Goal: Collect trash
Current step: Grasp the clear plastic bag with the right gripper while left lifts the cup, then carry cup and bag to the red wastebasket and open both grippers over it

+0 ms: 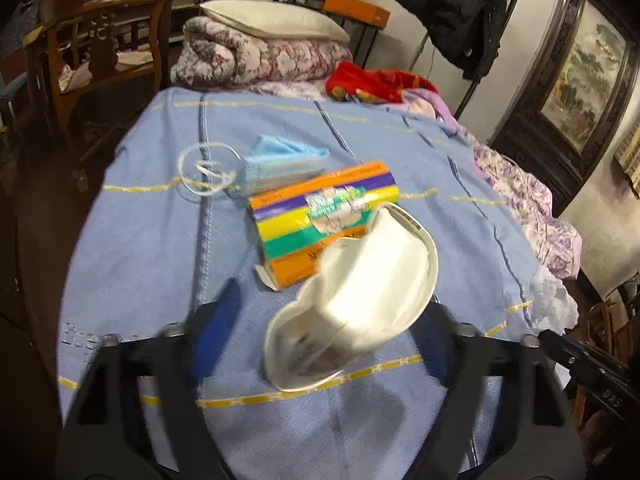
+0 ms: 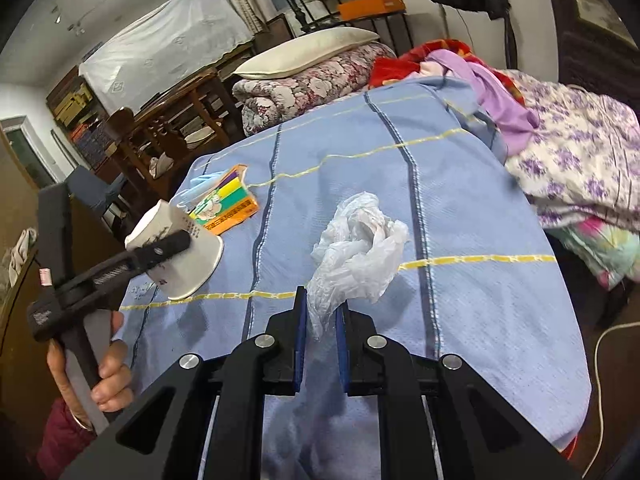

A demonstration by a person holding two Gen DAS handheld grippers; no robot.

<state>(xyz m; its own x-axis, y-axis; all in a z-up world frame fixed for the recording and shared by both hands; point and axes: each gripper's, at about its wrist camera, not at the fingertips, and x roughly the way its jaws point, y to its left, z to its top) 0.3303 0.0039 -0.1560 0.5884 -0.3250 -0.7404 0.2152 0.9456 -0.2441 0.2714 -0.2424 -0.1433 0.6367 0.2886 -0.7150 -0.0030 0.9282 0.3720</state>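
A crushed white paper cup (image 1: 352,300) lies on its side on the blue bedspread (image 1: 152,240) between the fingers of my left gripper (image 1: 328,320), which is open around it. The cup also shows in the right wrist view (image 2: 176,248) with a left finger (image 2: 160,252) across it. My right gripper (image 2: 322,320) is shut on a crumpled white plastic bag (image 2: 356,248). A striped colourful carton (image 1: 320,216) lies just beyond the cup. A blue face mask (image 1: 280,160) with white ear loops lies beyond the carton.
A folded floral quilt (image 1: 260,56) with a pillow (image 1: 276,20) sits at the bed's far end. Red and purple bedding (image 2: 560,152) is piled on the right. A wooden chair (image 1: 92,52) stands left of the bed. A dark coat (image 1: 452,4) hangs behind.
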